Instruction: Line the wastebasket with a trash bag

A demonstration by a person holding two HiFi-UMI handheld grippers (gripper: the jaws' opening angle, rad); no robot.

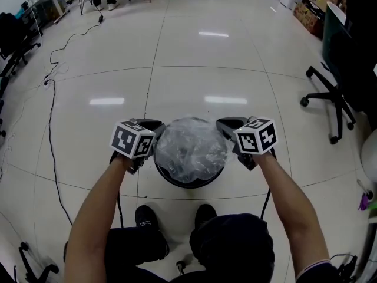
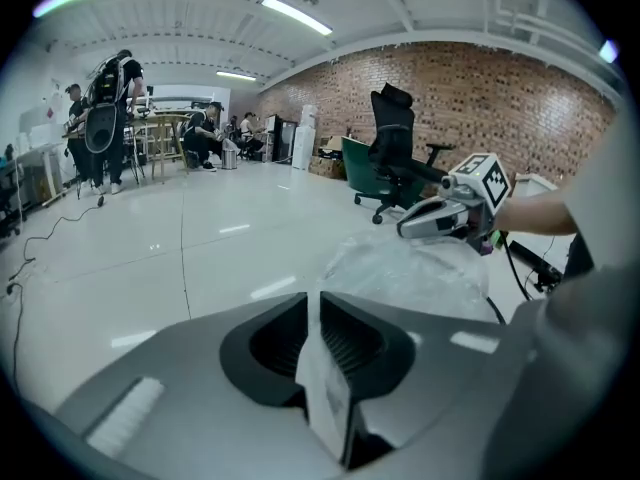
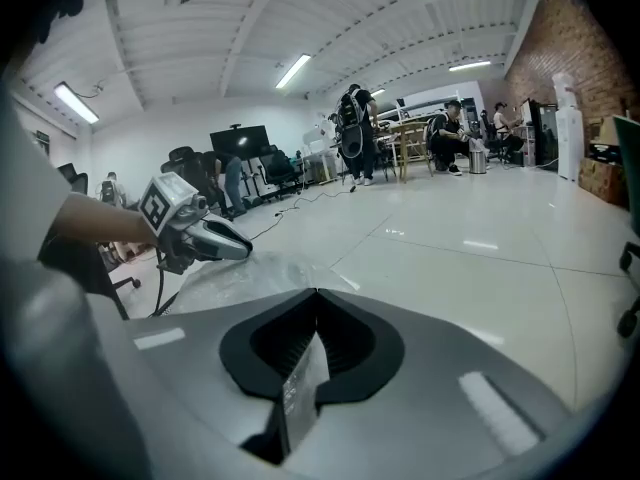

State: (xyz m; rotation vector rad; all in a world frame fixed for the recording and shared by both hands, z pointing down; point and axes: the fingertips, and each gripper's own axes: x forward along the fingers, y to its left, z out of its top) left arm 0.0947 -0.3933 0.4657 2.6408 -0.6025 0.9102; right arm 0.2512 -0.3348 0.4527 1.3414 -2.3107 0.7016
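A round black wastebasket (image 1: 189, 182) stands on the floor between the person's feet. A clear trash bag (image 1: 189, 149) billows over its mouth, hiding the inside. My left gripper (image 1: 154, 126) is at the bag's left edge and my right gripper (image 1: 227, 125) at its right edge. In the left gripper view the jaws (image 2: 313, 298) are shut on a strip of clear bag film (image 2: 325, 393), with the bag's bulk (image 2: 415, 273) and the other gripper (image 2: 440, 218) beyond. In the right gripper view the jaws (image 3: 316, 296) are likewise shut on bag film (image 3: 298, 388).
A black office chair (image 1: 336, 99) stands at the right and a black cable (image 1: 53, 117) runs across the floor at the left. People, tables and stools are far across the room (image 3: 440, 133). Cardboard boxes sit by the brick wall (image 1: 306, 13).
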